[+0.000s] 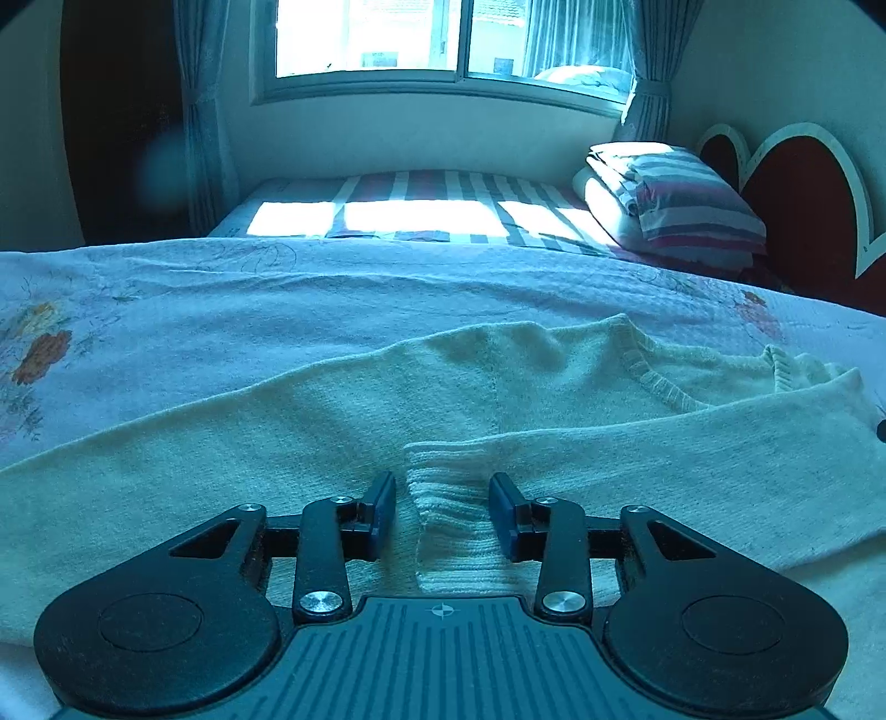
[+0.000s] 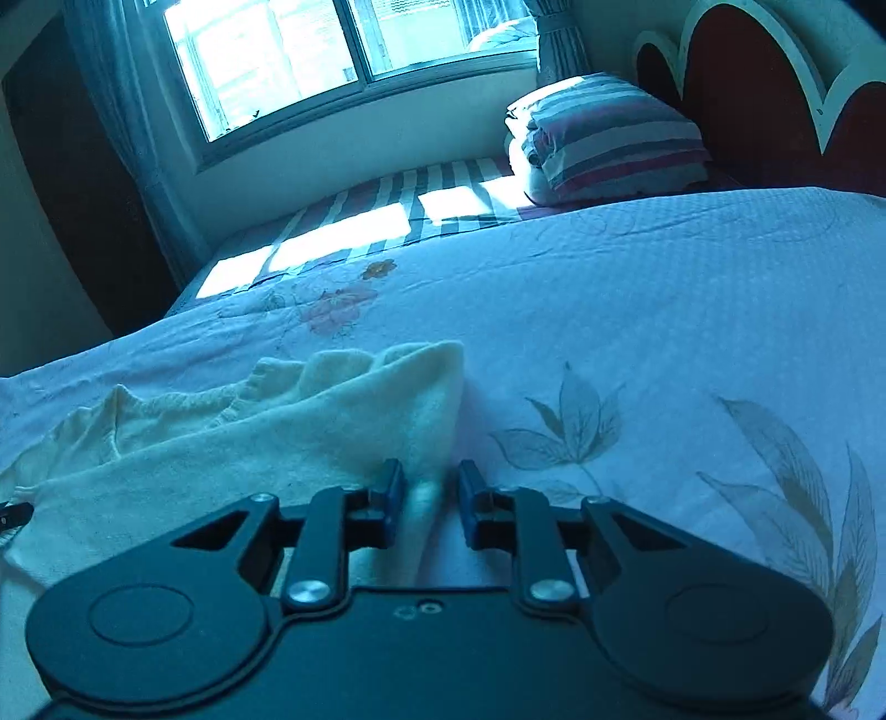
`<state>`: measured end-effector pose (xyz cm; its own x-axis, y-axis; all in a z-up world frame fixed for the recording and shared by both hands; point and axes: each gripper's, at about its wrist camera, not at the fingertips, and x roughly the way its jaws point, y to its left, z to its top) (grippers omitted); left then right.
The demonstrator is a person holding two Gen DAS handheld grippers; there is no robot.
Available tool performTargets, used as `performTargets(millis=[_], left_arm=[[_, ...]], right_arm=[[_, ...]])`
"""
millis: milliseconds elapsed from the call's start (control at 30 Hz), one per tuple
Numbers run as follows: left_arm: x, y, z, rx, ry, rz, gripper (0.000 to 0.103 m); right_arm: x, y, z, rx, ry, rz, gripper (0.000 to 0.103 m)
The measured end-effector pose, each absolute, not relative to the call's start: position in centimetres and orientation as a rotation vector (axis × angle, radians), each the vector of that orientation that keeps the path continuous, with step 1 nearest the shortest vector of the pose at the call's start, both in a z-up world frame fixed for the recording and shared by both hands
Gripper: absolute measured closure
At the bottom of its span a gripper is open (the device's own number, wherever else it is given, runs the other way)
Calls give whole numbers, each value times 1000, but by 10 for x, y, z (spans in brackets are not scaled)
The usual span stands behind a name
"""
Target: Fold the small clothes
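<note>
Bed covered by a pale quilted floral bedspread (image 1: 277, 288), striped sheet and a folded striped bedding stack (image 1: 675, 199) behind it near a sunlit window (image 1: 443, 39), red heart-shaped headboard (image 1: 803, 183) at right. Cream knit sweater (image 1: 332, 421) lies spread flat on the bedspread, soft fuzzy weave, one sleeve folded across with its ribbed cuff (image 1: 448, 498) lying between the spread, non-touching jaws of the left gripper (image 1: 443, 512). Right gripper (image 2: 426, 498) is clamped on a pinched fold at the sweater's edge.
</note>
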<state>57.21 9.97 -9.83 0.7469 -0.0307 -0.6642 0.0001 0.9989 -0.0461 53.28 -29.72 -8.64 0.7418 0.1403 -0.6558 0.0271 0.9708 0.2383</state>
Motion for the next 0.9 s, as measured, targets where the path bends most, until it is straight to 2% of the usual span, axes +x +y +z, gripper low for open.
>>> performTargets(millis=[33,67,133,233,267,333,400,467,533,633,733,800,867,900], left_arm=[[563,106,-93,-59,701,-5,31],[553,112,-89,-68,672,17,10],[527,131,-82,-82,624,52,9],[492,170,-80,-154,627,130,9],[481,181,-81,-178,631,155,9],[462,207,-88,-240,656,203,23],[457,219,-94,-311,687,187,45],[461,215,-95,-331,683,144,55],[472,200,-94,-341,659,87,55],[501,174,-96,-336,650,18,55],[531,153,-104,-318,684,-32,55],[547,140,-109,-288,705,-54,55],[557,128,-111,-262,718,-66,55],[561,123,-113,-252,730,-75,55]], right_arm=[[529,-300,-80,273,732,49,79],[522,-301,-72,294,709,46,77],[506,-304,-59,311,654,63,72],[481,-305,-53,309,653,82,70],[473,-305,-53,309,651,84,70],[461,-302,-53,309,648,105,70],[458,-294,-55,319,662,131,70],[457,-289,-62,366,675,115,74],[452,-286,-66,379,681,39,80],[436,-286,-72,447,666,25,80],[436,-280,-67,404,622,16,73],[451,-278,-67,353,632,27,73],[470,-275,-71,310,674,28,77],[478,-274,-74,284,691,36,88]])
